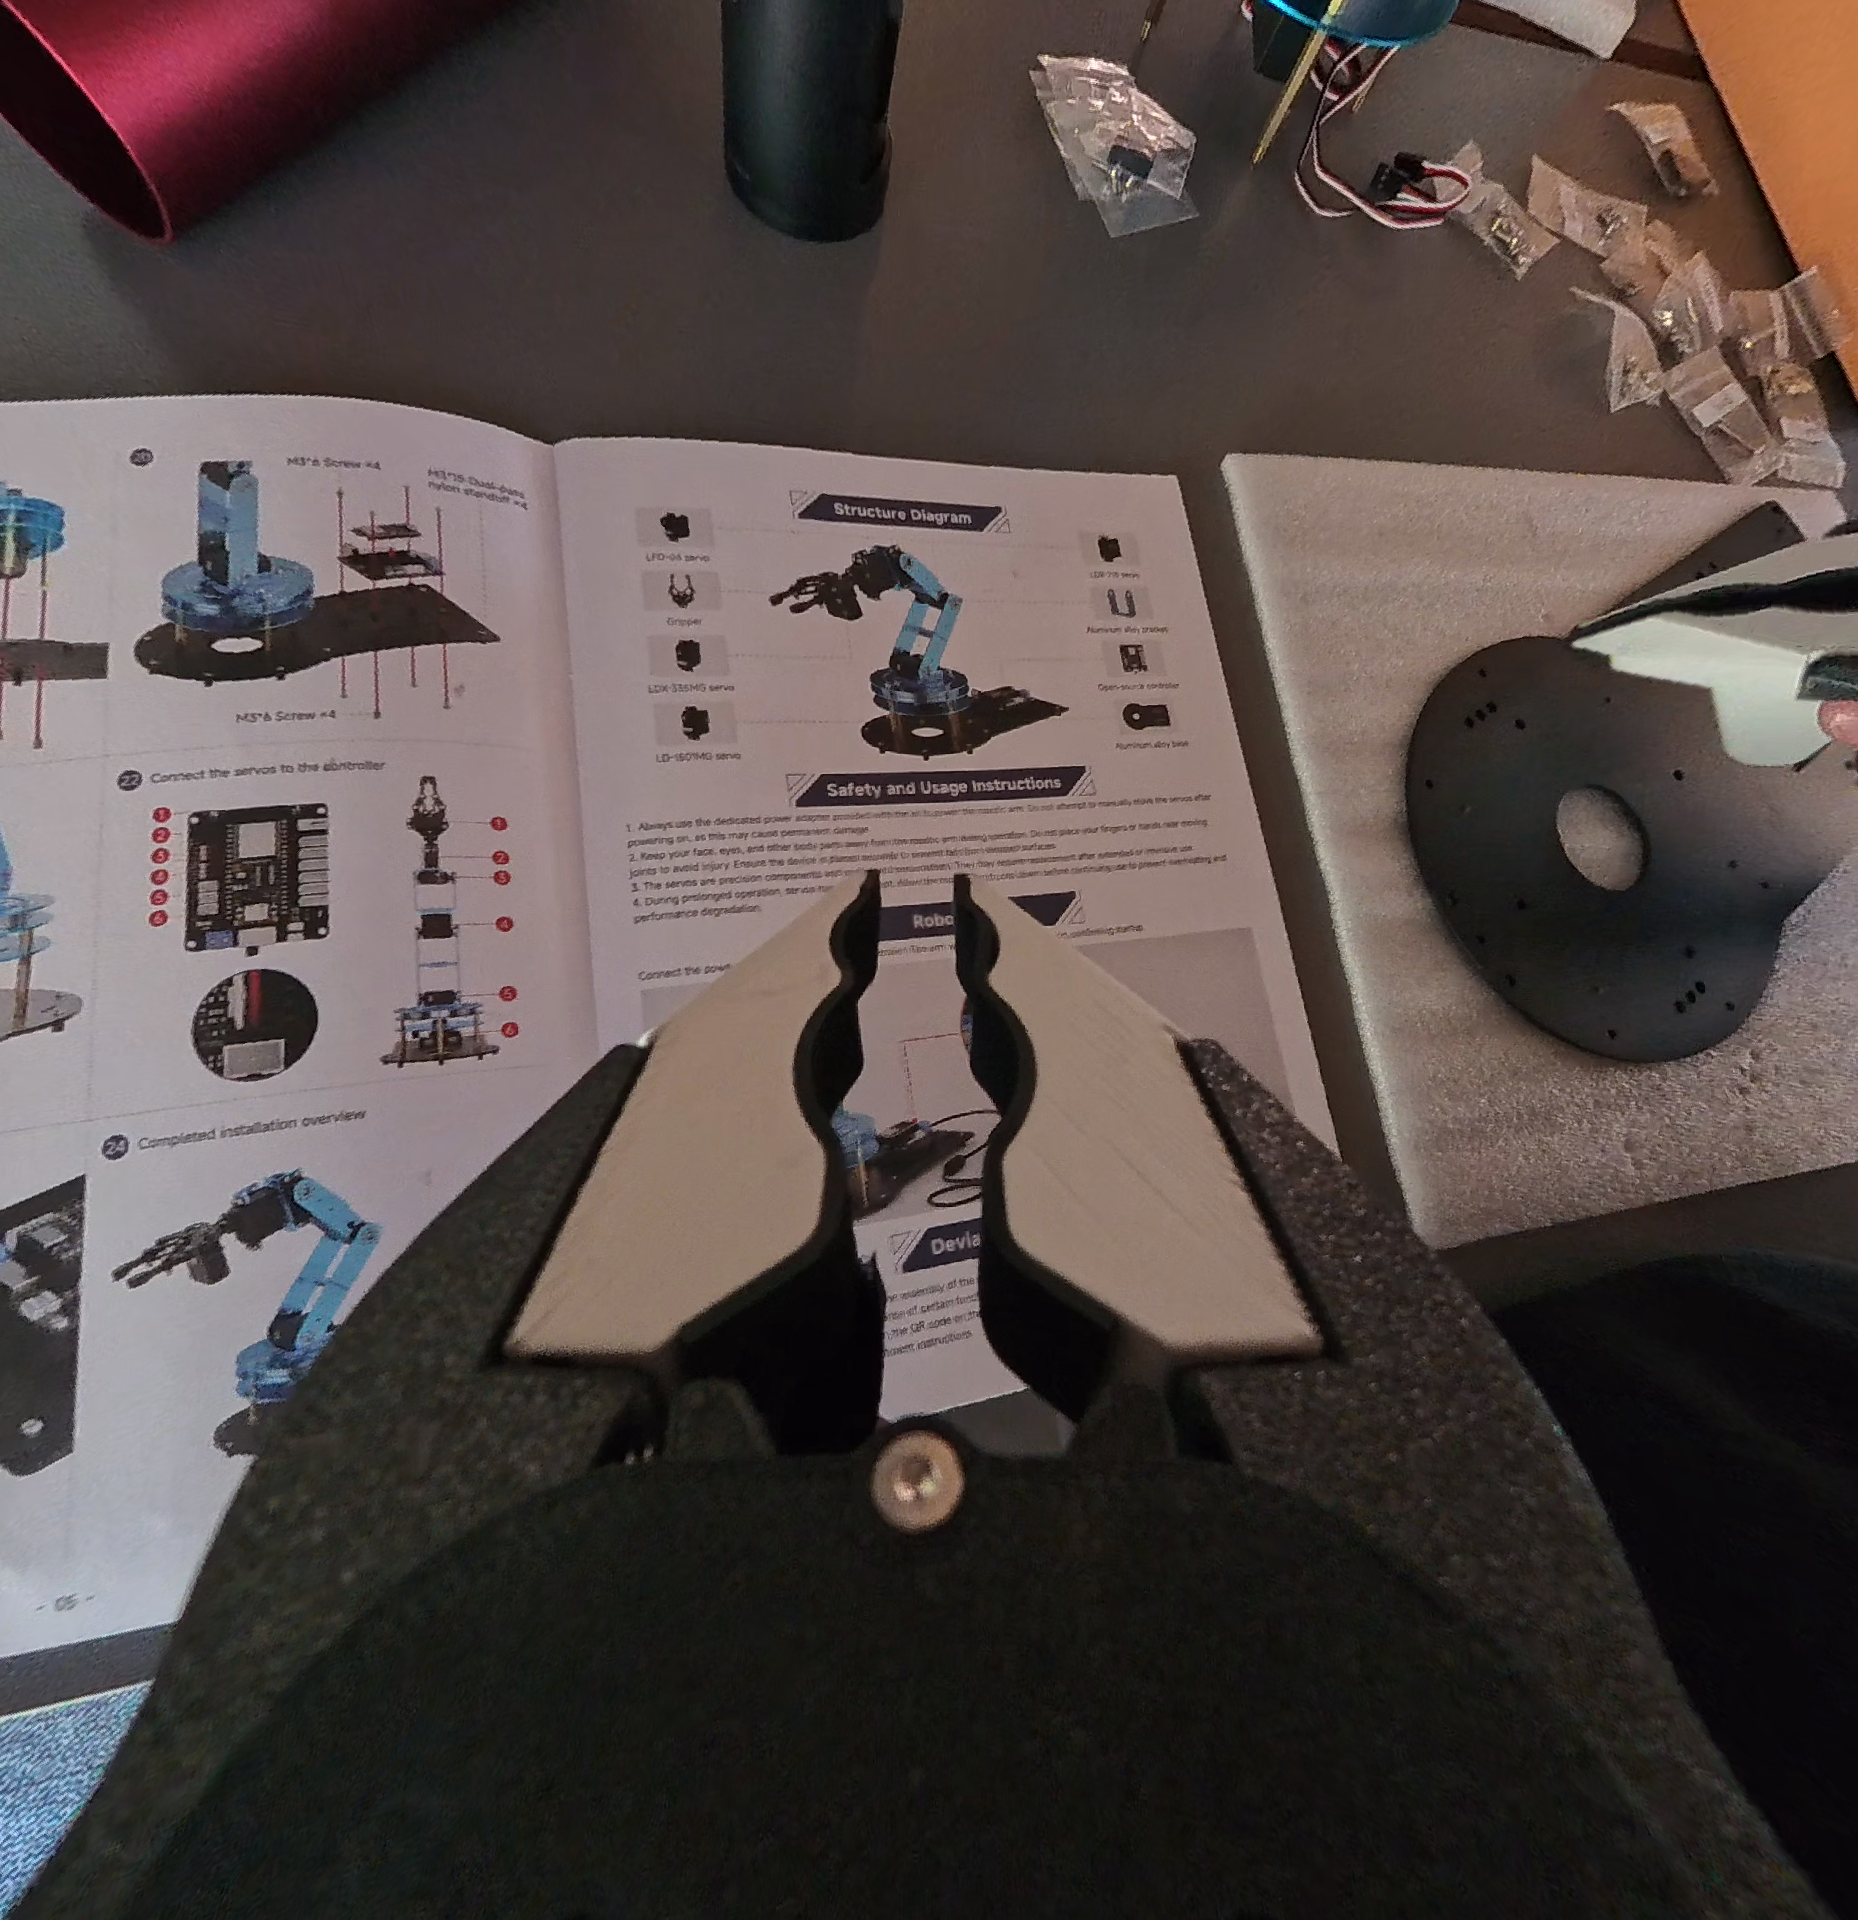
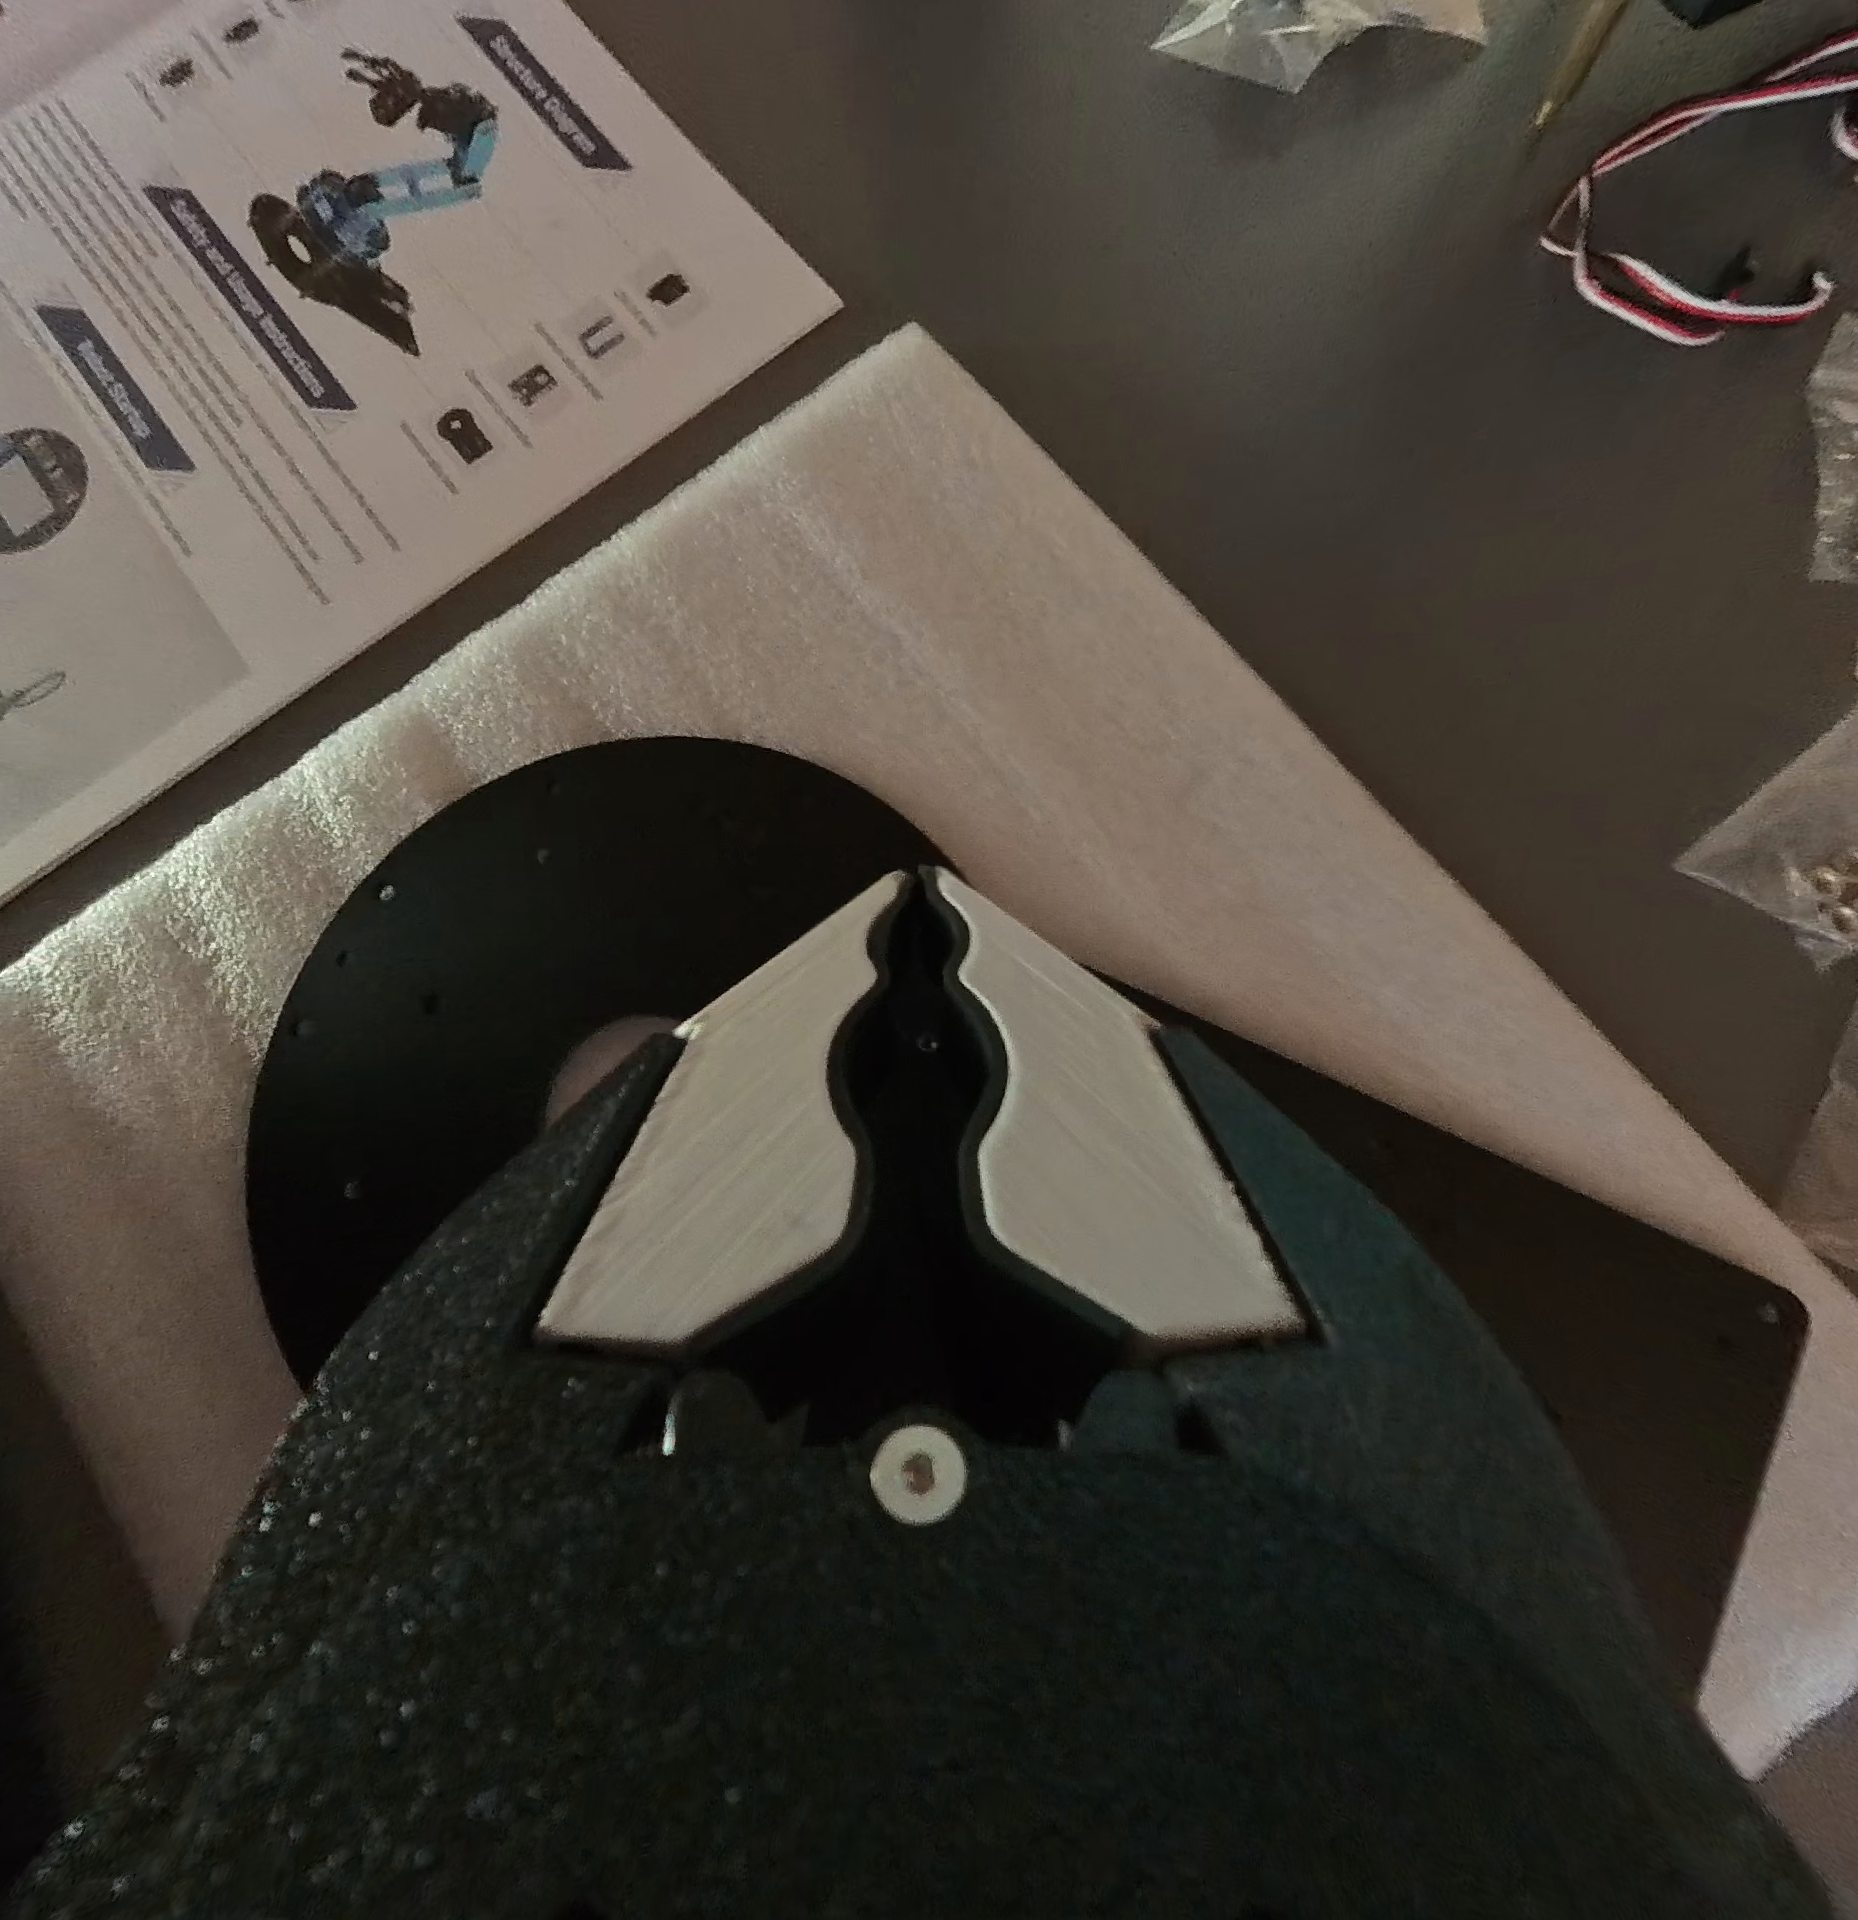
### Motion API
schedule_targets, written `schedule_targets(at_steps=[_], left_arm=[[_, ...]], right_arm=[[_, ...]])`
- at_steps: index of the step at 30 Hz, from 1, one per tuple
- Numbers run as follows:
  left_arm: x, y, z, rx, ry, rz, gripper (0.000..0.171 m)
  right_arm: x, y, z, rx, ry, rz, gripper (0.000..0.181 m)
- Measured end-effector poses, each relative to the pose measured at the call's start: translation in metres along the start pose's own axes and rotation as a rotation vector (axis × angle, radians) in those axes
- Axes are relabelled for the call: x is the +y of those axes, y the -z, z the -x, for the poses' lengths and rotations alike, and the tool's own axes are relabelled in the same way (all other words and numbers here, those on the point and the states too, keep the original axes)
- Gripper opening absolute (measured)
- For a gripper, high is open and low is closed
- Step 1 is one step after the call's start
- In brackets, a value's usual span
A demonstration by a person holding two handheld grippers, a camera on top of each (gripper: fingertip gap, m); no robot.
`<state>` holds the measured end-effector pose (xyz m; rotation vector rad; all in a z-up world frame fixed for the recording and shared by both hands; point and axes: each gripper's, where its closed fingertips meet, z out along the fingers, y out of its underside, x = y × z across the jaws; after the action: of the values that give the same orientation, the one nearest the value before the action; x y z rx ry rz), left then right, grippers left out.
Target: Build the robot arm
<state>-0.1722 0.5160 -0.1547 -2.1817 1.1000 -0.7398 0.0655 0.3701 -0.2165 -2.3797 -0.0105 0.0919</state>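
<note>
My left gripper (image 1: 917, 883) hovers over the right page of an open instruction booklet (image 1: 385, 935). Its jaws stand a little apart with nothing between them. My right gripper (image 2: 920, 881) is shut, with its tips over the far edge of a flat black metal plate (image 2: 437, 987) that has a round hole. I cannot tell whether the tips touch the plate. The plate (image 1: 1527, 935) lies on a white foam sheet (image 1: 1372, 623). The right gripper (image 1: 1579, 636) also shows at the right edge of the left wrist view. The booklet (image 2: 281, 416) lies left of the foam sheet (image 2: 904, 571).
Beyond the booklet stand a black cylinder (image 1: 811, 114) and a maroon tube (image 1: 177, 104). Several small bags of screws (image 1: 1714, 343) lie at the far right beside a cardboard box (image 1: 1818, 156). A red, white and black servo lead (image 1: 1361, 187) and another bag (image 1: 1122, 135) lie nearby. There is about 30 cm between the tips of the two grippers.
</note>
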Motion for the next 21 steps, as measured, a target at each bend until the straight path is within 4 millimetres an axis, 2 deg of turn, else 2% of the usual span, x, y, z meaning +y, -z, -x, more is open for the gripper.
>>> schedule_targets(at_steps=[8,13,21], left_arm=[[0.002,0.003,0.004,-0.008,0.009,-0.003,0.013],[0.001,0.007,0.006,-0.017,0.013,-0.008,0.013],[0.002,0.011,0.013,-0.028,0.028,-0.018,0.014]], right_arm=[[-0.01,-0.013,0.018,-0.054,0.015,-0.011,0.0],[-0.008,-0.021,0.021,-0.05,0.037,0.019,0.0],[-0.01,-0.021,0.023,-0.028,0.069,0.032,0.0]])
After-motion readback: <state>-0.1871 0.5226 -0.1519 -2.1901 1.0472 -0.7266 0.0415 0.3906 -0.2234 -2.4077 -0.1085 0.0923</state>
